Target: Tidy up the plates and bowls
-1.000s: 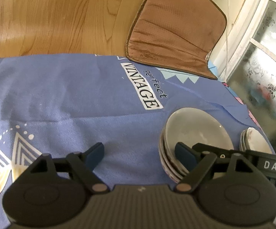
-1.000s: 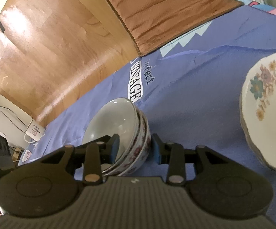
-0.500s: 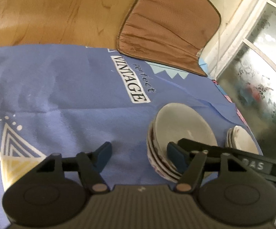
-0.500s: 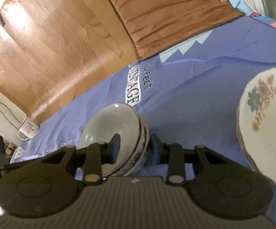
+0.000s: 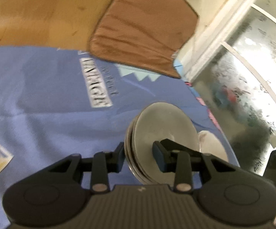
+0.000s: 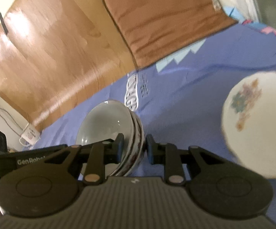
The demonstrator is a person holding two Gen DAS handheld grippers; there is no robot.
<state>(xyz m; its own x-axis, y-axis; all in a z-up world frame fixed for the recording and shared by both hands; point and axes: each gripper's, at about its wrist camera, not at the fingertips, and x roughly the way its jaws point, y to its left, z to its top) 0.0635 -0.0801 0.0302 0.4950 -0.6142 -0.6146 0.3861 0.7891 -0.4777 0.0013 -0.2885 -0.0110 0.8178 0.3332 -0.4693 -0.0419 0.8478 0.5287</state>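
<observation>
Both grippers now pinch the stack of bowls from opposite sides. The left gripper was wide apart before and has just been closing; the right gripper too. The stack sits over the blue cloth, beside the flowered plates.

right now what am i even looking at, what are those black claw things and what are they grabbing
Those are hand-held tongs, one in each of a person's hands, each with a camera looking out along its two fingers. One picture comes from each camera.

In the left view, the left tongs have just closed onto the rim of a stack of bowls, one finger outside, one inside. In the right view, the right tongs have just tightened on the opposite rim of the same stack. The pictures are blurred.

Everything sits on a blue printed cloth. Beside the bowls is a flowered plate; whether more plates lie under it is unclear. Beyond the cloth lie a brown cushion and a wooden floor.
</observation>
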